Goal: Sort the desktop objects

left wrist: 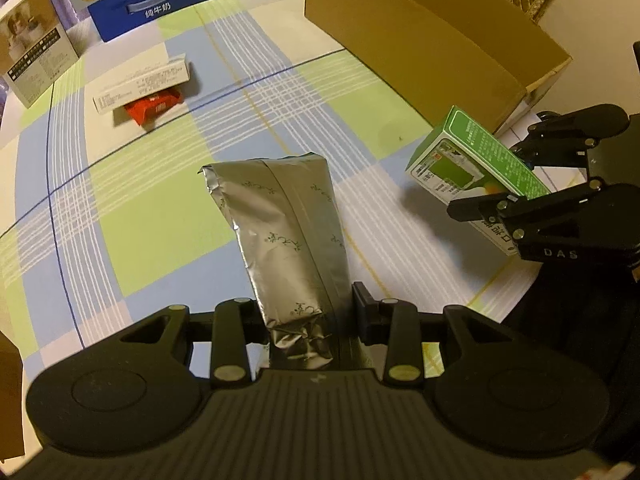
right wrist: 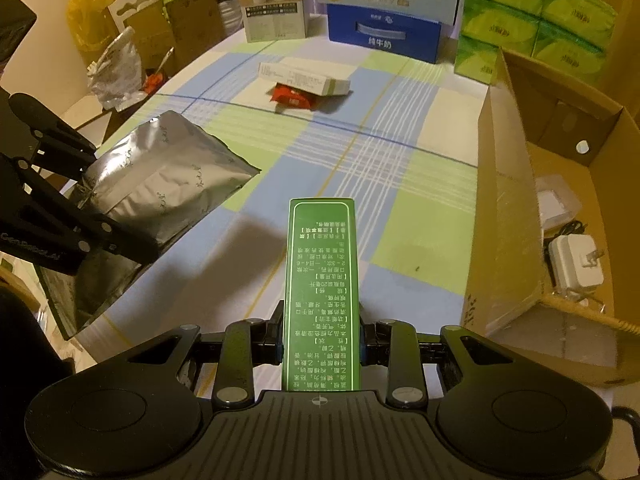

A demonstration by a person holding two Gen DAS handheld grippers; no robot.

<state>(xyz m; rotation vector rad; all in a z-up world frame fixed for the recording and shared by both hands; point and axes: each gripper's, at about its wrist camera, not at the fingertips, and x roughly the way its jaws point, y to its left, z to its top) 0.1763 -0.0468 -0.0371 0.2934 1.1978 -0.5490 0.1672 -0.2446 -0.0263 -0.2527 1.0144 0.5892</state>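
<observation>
Left wrist: foil pouch (left wrist: 288, 240) base claw-hidden

I read "纯牛奶" on the blue carton (left wrist: 154, 8), "DAS" on the right gripper (left wrist: 516, 196); the green box (right wrist: 322, 296) carries small Chinese print I can't make out.

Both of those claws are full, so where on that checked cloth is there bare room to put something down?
Open cloth lies between the silver pouch, the green box and the cardboard box, reaching back to the white carton propped on a red packet. The far edge is crowded with the blue milk carton and tissue packs.
</observation>
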